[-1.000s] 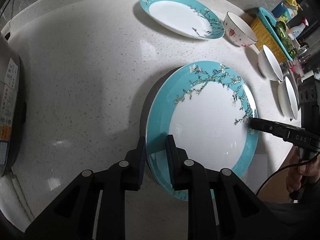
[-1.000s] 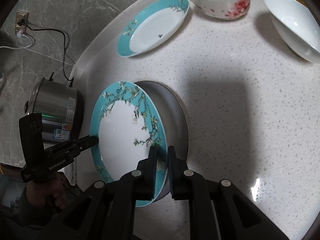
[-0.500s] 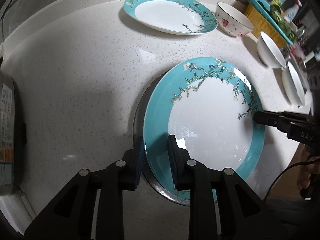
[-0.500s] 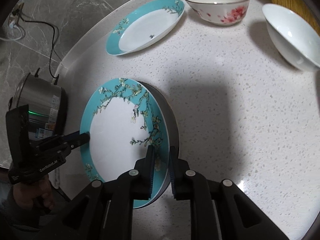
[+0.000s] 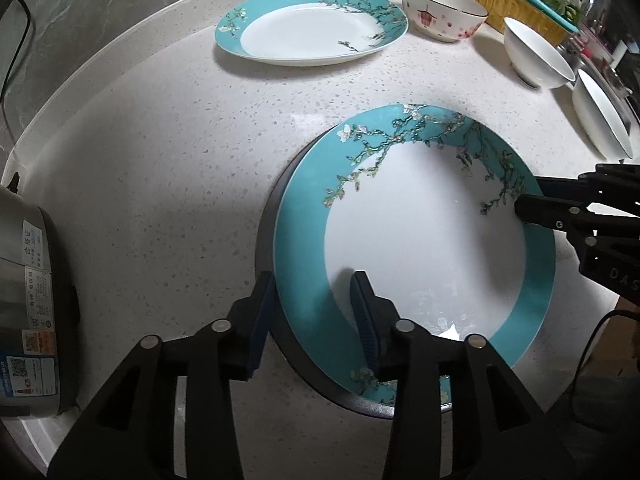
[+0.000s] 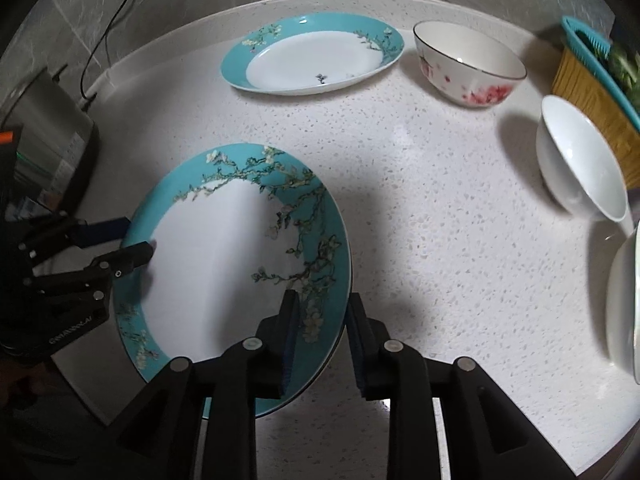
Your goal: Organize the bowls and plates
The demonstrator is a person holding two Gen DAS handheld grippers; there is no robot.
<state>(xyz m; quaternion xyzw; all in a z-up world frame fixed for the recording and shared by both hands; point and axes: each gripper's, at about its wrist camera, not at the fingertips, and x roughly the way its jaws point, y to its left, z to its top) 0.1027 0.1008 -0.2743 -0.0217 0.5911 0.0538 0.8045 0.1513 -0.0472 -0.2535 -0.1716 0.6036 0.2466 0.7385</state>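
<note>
Both views are fisheye: the counter (image 5: 168,168) rim bows into a curve and the corners fall off to black. Light is dim and cool, from above. A broad soft shadow lies on the counter right of the near plate (image 6: 224,264) in the right wrist view. A small glare spot sits near the bottom edge there. The white bowl (image 6: 580,168) and everything at the right edge are smeared with blur; the left view is sharper.

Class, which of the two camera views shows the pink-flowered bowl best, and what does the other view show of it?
The right wrist view: the pink-flowered bowl appears large there, with its dark rim, inside and red blossoms visible. The left wrist view shows the same bowl smaller, near the top edge, its pattern faint.
</note>
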